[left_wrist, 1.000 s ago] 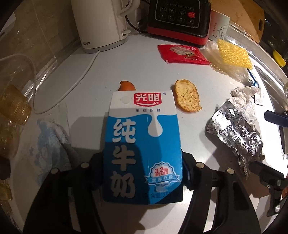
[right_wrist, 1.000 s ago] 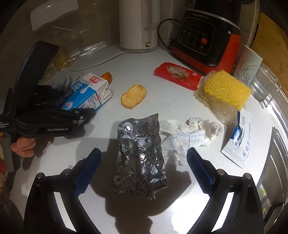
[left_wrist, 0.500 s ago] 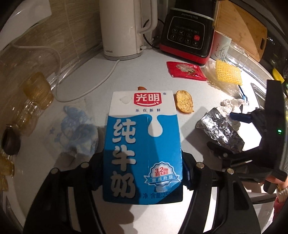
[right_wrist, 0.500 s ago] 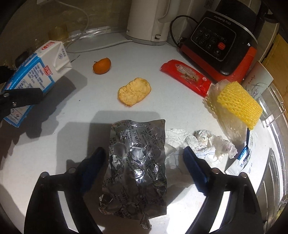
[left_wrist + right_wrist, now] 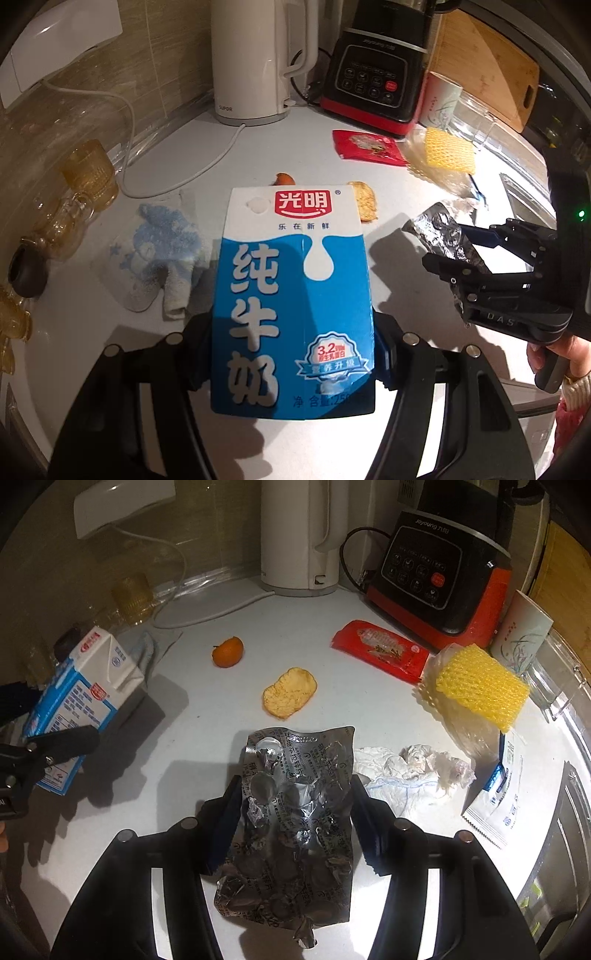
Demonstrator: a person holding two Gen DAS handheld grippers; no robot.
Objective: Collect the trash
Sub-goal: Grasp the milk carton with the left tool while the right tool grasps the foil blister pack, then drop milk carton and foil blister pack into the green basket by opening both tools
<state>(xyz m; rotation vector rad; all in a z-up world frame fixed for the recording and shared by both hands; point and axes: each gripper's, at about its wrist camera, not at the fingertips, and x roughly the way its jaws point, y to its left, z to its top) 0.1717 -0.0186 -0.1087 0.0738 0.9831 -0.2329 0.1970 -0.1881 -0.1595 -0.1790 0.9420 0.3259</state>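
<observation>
Over the white countertop (image 5: 207,746) both claws have something in them. The left gripper (image 5: 291,354) pinches a blue-and-white milk carton (image 5: 293,295) by its long sides, with the carton raised clear of the surface and its top pointing toward the kettle (image 5: 255,62). The right gripper (image 5: 291,823) is pressed in on a crumpled foil blister sheet (image 5: 291,819), its pads against the sheet's two edges; seen from the left side, the foil looks lifted off the counter.

More rubbish lies loose on the counter: a red snack wrapper (image 5: 380,650) in front of the blender base (image 5: 439,579), a piece of orange peel (image 5: 290,698), a small tangerine (image 5: 228,651), a wad of tissue (image 5: 413,771) just right of the foil, a yellow foam net (image 5: 480,690) on clear plastic, and a white sachet (image 5: 495,805) near the sink edge.

To my eye the job now is carrying both pieces to wherever the bin is, which I cannot see. The foil is thin and springy, so I would hold the squeeze steady and travel level; it could buckle and slip sideways. The carton looks secure, but I'd avoid tipping its top downward, in case of dregs.
</observation>
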